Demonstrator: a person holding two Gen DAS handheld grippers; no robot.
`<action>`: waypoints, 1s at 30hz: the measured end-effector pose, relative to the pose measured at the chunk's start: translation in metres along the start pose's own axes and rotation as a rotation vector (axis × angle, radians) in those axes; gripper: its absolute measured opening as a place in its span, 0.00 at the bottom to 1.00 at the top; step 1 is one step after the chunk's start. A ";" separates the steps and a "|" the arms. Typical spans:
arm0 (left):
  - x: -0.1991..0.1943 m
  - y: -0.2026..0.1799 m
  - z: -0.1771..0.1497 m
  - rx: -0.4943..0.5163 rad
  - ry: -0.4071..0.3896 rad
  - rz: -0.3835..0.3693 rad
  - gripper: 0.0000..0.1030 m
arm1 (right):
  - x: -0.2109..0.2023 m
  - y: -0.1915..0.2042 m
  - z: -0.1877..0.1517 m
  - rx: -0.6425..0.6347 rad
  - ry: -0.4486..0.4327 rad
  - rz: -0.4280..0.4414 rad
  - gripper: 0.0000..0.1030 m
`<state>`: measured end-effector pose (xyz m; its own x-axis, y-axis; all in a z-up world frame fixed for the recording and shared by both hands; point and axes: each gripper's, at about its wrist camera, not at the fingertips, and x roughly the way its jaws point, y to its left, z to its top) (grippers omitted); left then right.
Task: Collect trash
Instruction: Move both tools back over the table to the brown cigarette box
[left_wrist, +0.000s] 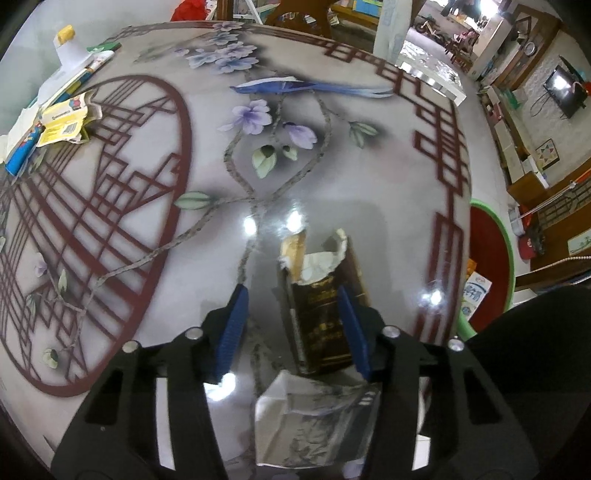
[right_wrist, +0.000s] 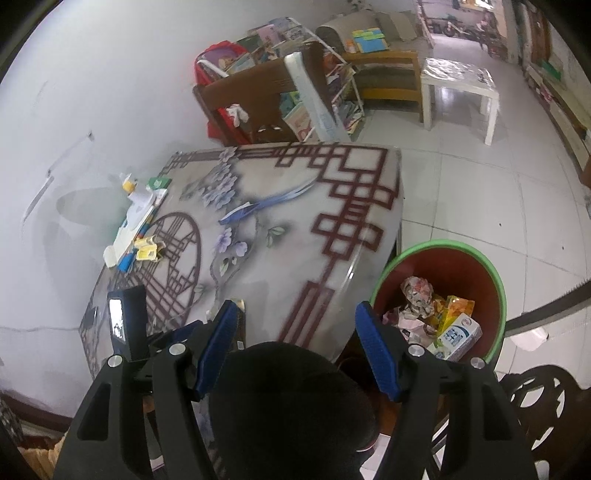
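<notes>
A torn dark brown carton (left_wrist: 317, 325) with a ragged white top lies on the glossy patterned table (left_wrist: 332, 158). My left gripper (left_wrist: 291, 290) points down over the carton and straddles it. The right pad (left_wrist: 352, 328) is against the carton's side and the left pad (left_wrist: 232, 328) stands clear of it, so the jaws are open. The red bin with a green rim (right_wrist: 443, 258) stands on the floor by the table's corner and holds a milk carton (right_wrist: 460, 336) and crumpled wrappers. My right gripper (right_wrist: 297, 307) hangs open and empty above the table's near edge, beside the bin.
Yellow crumpled wrappers (left_wrist: 68, 122), flat packets and a white bottle with a yellow cap (left_wrist: 68, 48) crowd the table's far left. A pale crinkled sheet (left_wrist: 314, 424) shows under my left fingers. A dark sleeve (right_wrist: 288, 398) fills the low middle. A wooden chair (right_wrist: 258, 96) stands beyond the table.
</notes>
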<state>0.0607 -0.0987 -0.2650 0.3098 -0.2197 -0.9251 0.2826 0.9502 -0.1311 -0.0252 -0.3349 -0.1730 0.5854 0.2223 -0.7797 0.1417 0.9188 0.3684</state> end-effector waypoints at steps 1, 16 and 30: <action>0.000 0.004 -0.001 -0.006 0.001 0.002 0.46 | 0.000 0.005 0.001 -0.016 0.001 0.003 0.63; -0.023 0.026 -0.007 -0.046 -0.069 -0.007 0.44 | 0.029 0.044 -0.006 -0.138 0.086 0.021 0.63; -0.074 0.021 0.000 -0.012 -0.206 -0.042 0.44 | 0.047 0.048 -0.002 -0.126 0.116 -0.012 0.64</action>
<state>0.0439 -0.0624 -0.1989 0.4776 -0.2984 -0.8264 0.2889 0.9416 -0.1731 0.0073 -0.2795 -0.1926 0.4870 0.2405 -0.8397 0.0428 0.9536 0.2979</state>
